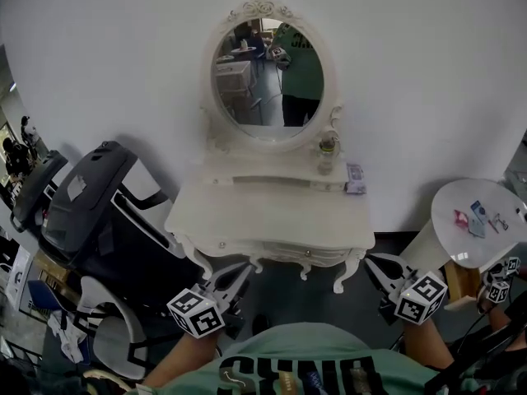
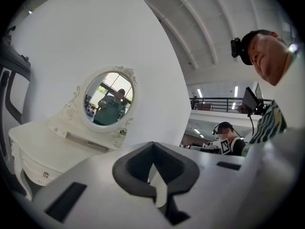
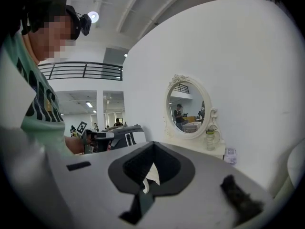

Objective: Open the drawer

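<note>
My left gripper (image 1: pixel 239 270) and right gripper (image 1: pixel 372 262), both clenched empty, hang before the dressing table (image 1: pixel 247 220) — unopened, they'd shove the drawer (image 1: pixel 280 257), never catching its knob (image 1: pixel 307 253).

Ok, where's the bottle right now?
Head view: the bottle stands at the dressing table's back right, right of the oval mirror, near a small box.

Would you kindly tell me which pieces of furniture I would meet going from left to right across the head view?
Black chair → white dressing table → round white side table.
</note>
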`<state>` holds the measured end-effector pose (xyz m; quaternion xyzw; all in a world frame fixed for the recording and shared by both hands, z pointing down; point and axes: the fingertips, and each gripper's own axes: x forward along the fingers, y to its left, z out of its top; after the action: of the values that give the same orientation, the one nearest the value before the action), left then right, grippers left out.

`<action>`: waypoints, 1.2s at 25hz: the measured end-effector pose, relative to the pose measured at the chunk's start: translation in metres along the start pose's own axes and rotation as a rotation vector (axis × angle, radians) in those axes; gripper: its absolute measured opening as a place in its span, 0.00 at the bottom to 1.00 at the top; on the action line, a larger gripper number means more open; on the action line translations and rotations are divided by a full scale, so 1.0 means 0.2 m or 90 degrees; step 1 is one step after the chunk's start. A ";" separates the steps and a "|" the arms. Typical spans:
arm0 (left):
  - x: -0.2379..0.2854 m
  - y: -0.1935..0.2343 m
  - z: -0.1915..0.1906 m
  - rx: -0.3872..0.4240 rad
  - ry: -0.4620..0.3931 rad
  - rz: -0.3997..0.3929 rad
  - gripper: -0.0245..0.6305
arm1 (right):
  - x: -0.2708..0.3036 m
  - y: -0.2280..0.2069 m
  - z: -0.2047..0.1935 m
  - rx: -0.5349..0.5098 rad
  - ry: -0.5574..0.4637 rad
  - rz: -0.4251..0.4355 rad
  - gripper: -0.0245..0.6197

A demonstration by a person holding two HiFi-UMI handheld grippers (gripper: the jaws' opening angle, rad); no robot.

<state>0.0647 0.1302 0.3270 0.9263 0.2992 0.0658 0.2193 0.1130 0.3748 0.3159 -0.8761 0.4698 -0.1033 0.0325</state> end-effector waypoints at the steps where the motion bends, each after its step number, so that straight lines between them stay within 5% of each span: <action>1: 0.03 0.06 0.02 -0.006 -0.001 -0.010 0.05 | 0.04 -0.02 0.02 -0.003 0.000 -0.012 0.05; 14: 0.19 0.84 0.54 -0.002 -0.013 -0.088 0.05 | 0.80 -0.06 0.29 -0.025 -0.005 -0.084 0.05; 20: 0.14 1.14 0.63 -0.020 -0.028 -0.059 0.05 | 1.16 -0.05 0.32 -0.029 0.008 -0.045 0.05; 30: 0.08 1.38 0.66 -0.026 -0.064 0.072 0.05 | 1.61 -0.20 0.36 -0.034 0.022 0.093 0.05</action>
<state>0.2561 -0.1086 0.3315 0.9392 0.2335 0.0374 0.2490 0.3344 0.1262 0.2999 -0.8382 0.5354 -0.1033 0.0081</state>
